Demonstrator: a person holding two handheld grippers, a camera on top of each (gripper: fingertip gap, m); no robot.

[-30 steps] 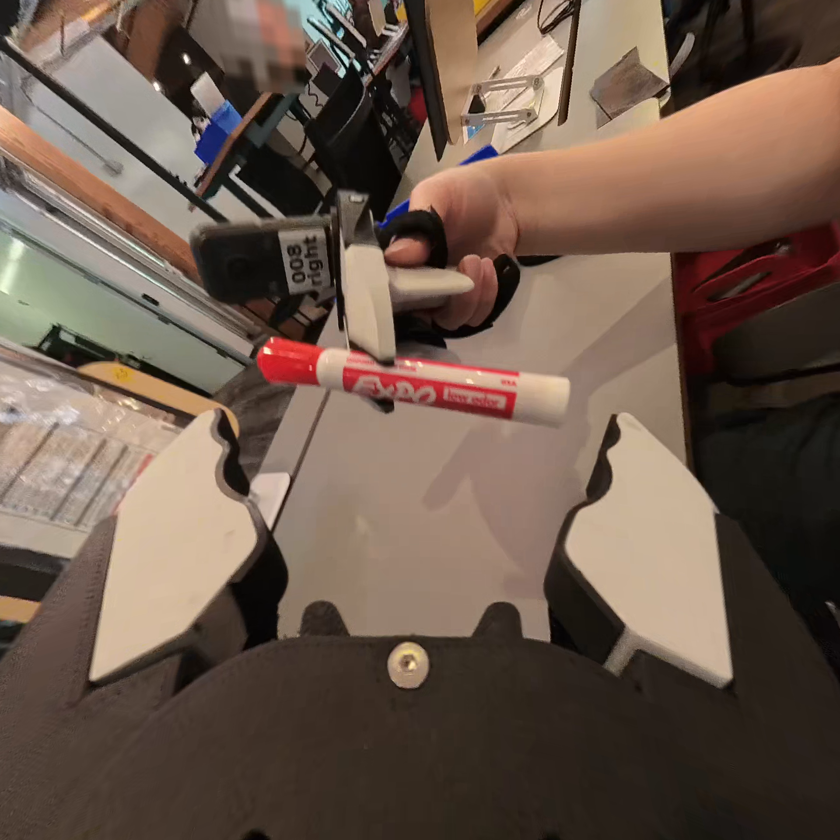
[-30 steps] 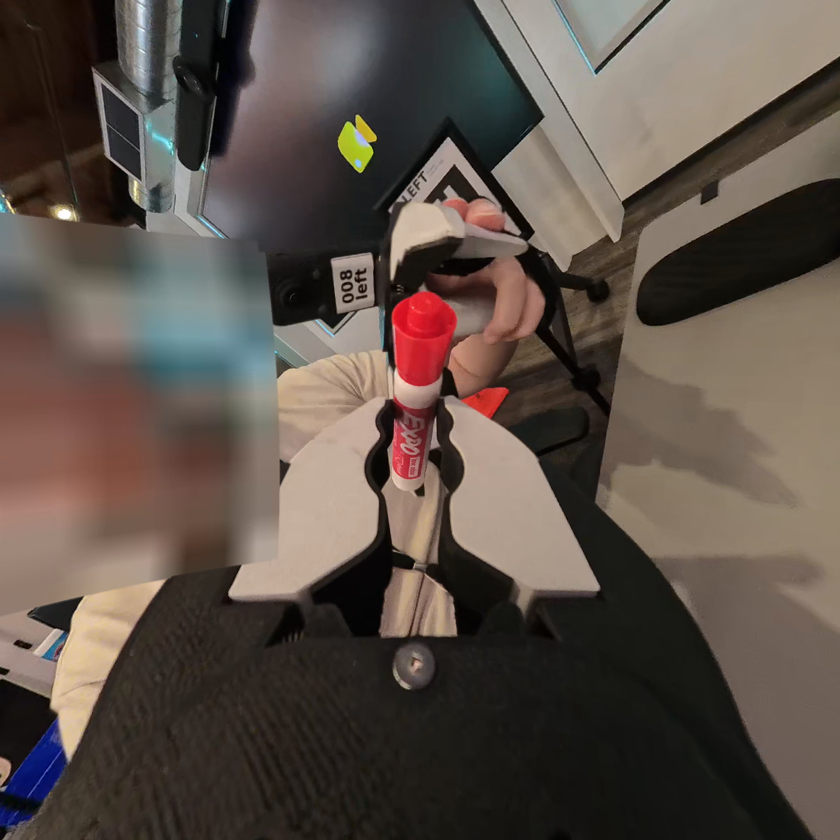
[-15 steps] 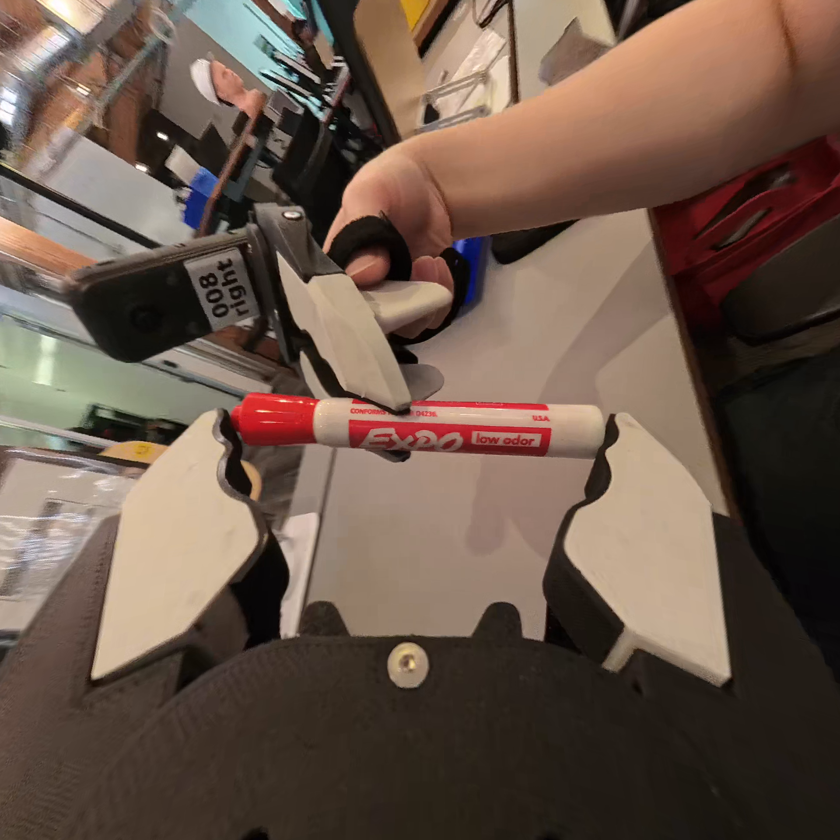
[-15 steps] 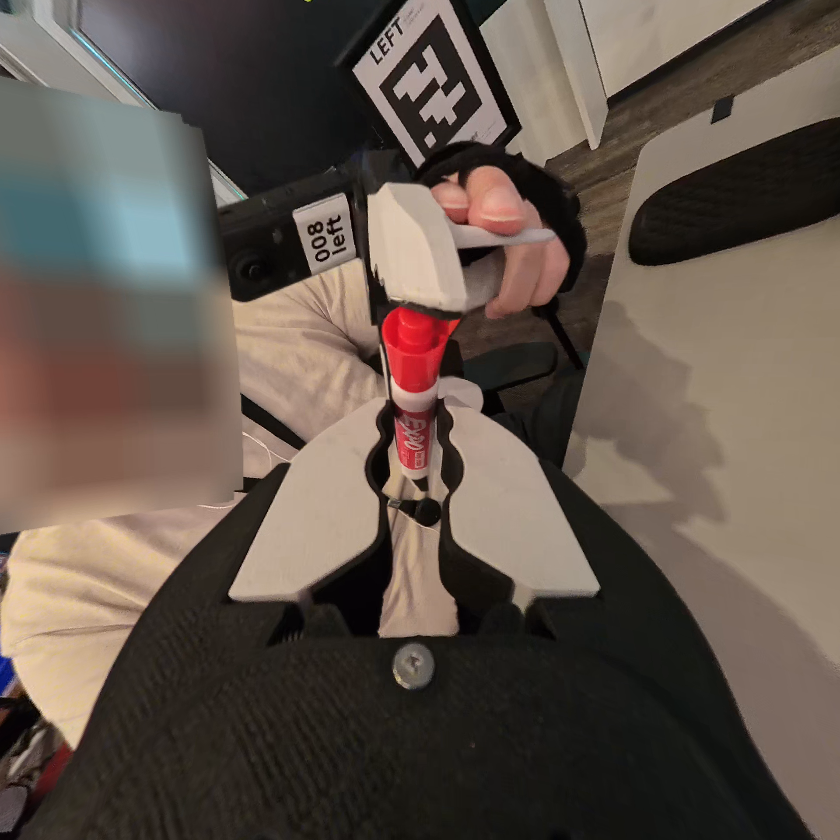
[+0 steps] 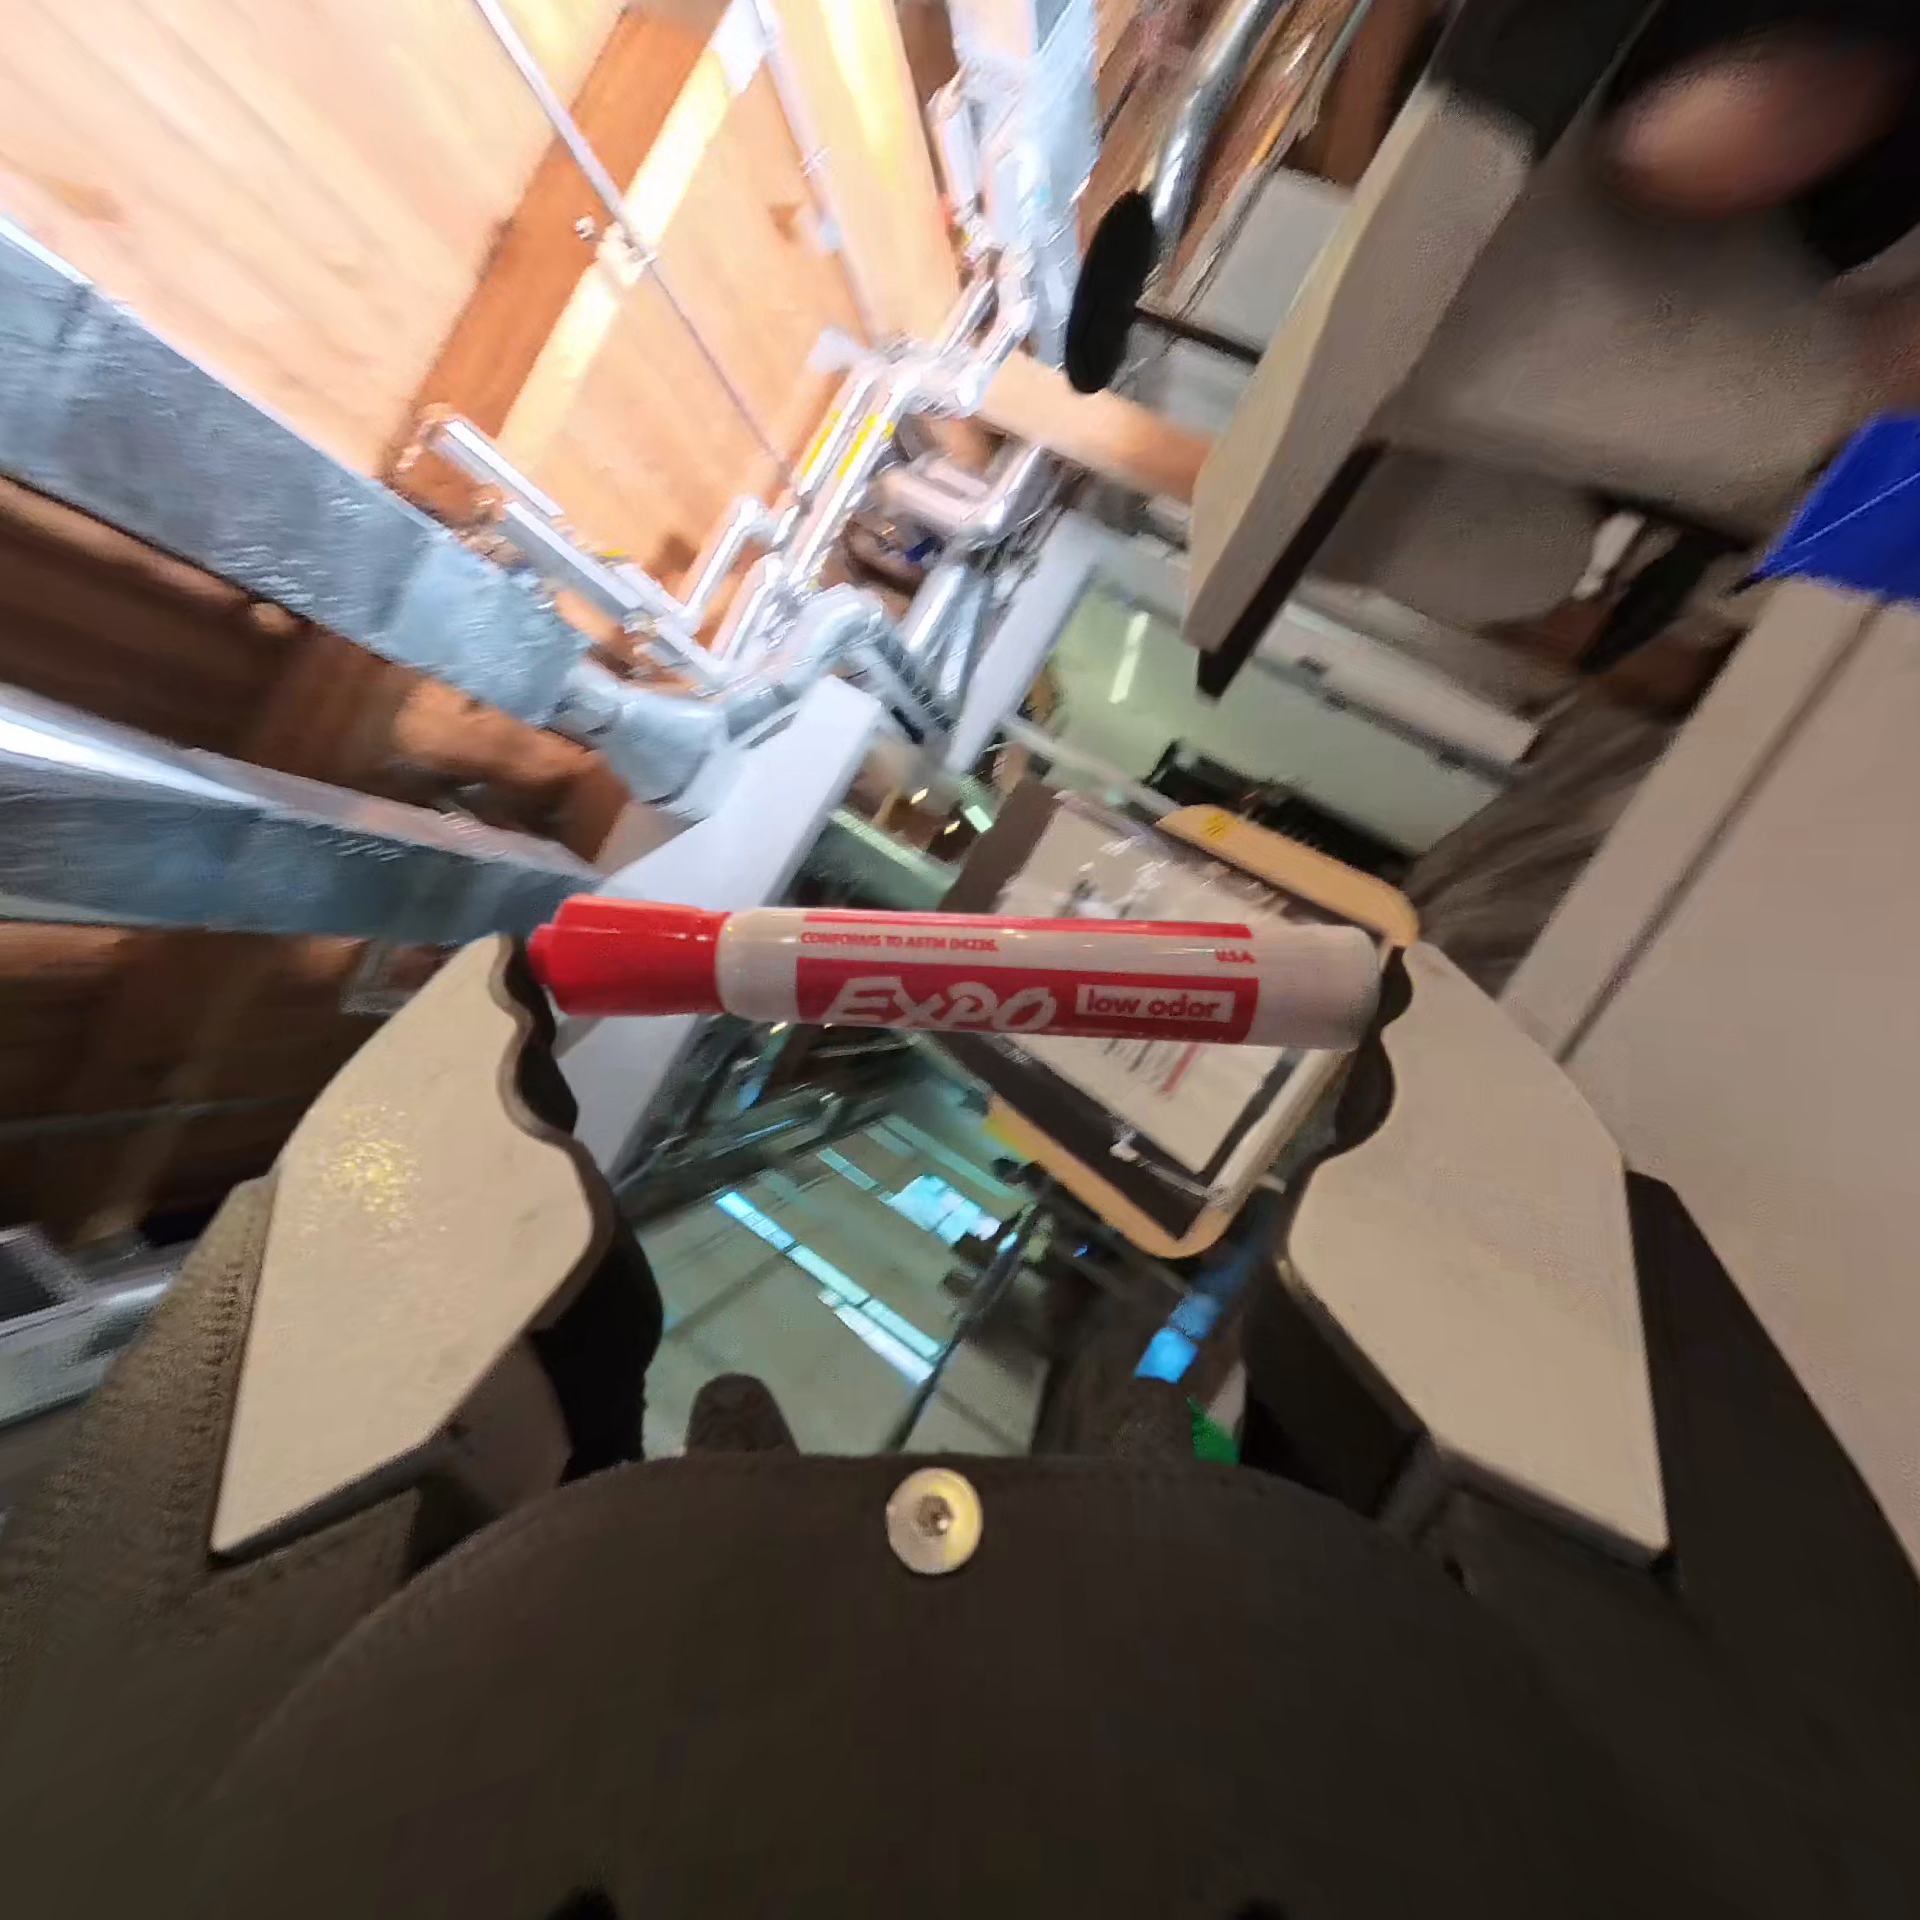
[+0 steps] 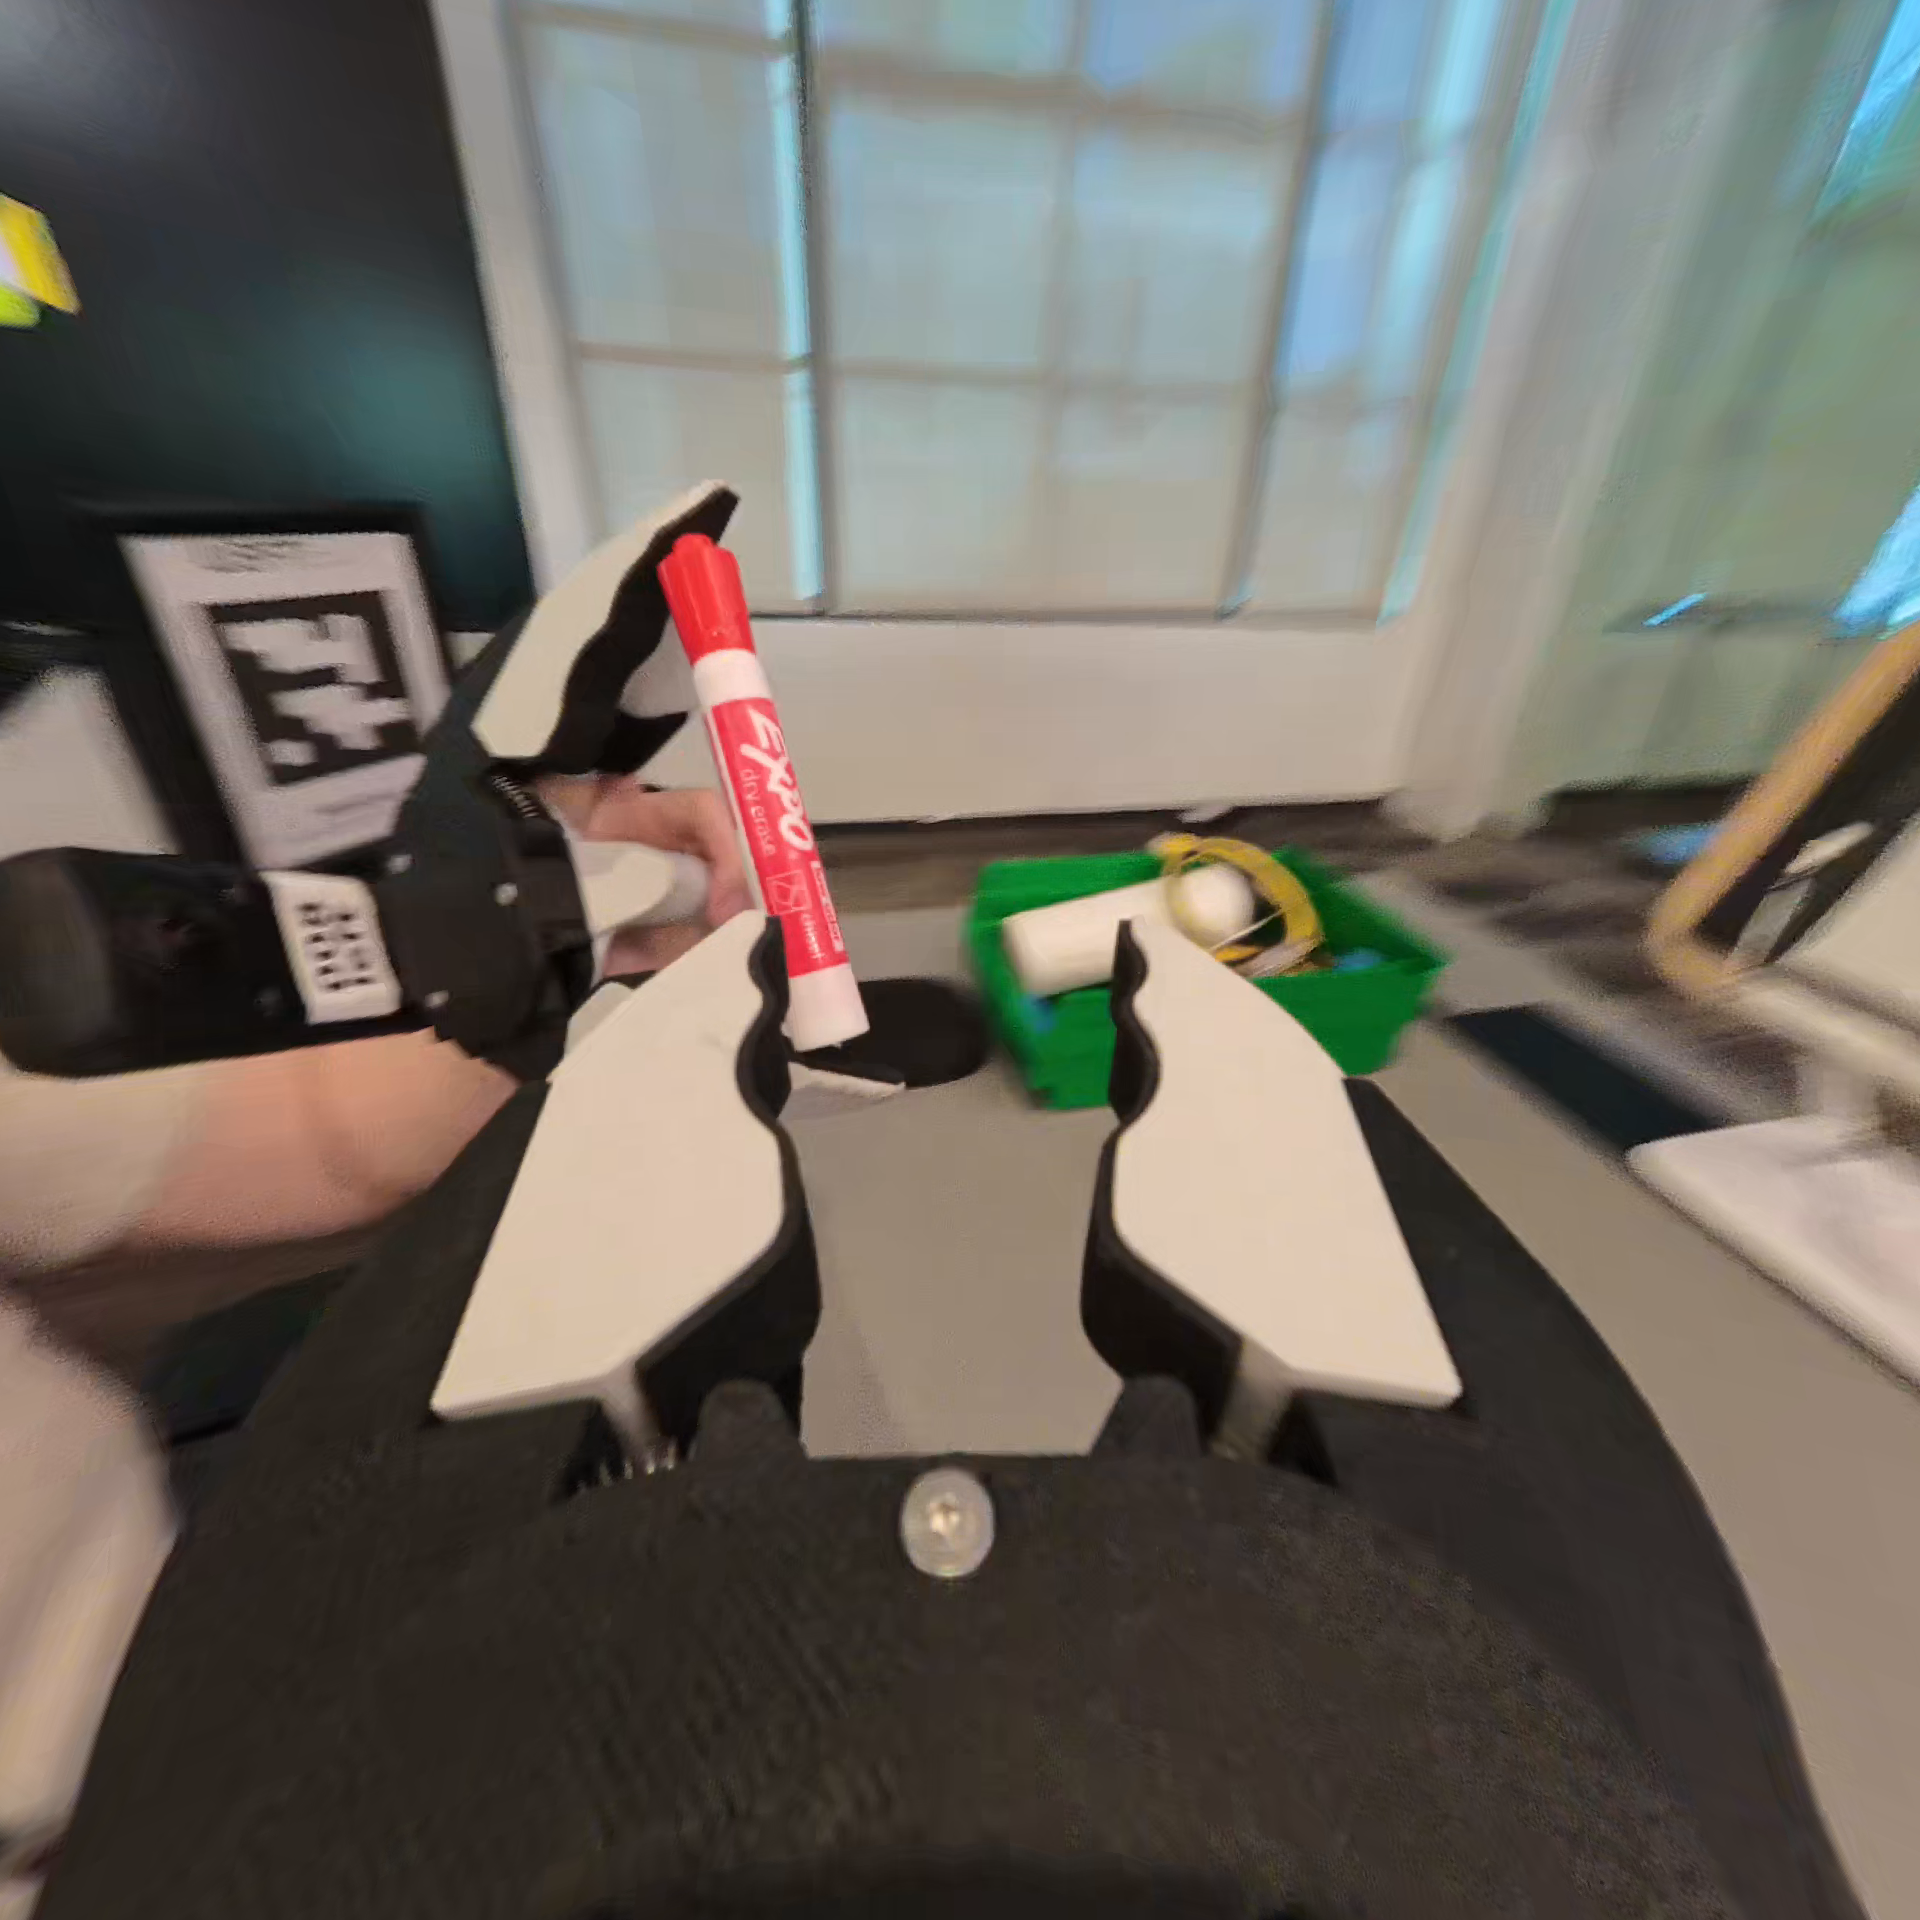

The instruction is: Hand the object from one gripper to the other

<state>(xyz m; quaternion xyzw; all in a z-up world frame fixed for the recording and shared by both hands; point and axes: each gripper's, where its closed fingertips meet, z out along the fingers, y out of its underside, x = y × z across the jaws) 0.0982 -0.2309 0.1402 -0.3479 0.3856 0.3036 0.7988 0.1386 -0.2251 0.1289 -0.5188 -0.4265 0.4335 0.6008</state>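
Now the marker [image 5: 956,975] lies crosswise between the tips of the left gripper [image 5: 956,997], clamped end to end, red cap against one finger and butt against the other. The right gripper [image 6: 940,971] stands parted with nothing between its fingers, just beside the marker. Farther off on the table [image 6: 935,1195] sits a green bin [image 6: 1299,997].

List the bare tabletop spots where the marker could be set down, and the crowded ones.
Bare: grey tabletop before the green bin, framed by the right claw; also right of the bin. Crowded: left, where the left claw holds the marker.
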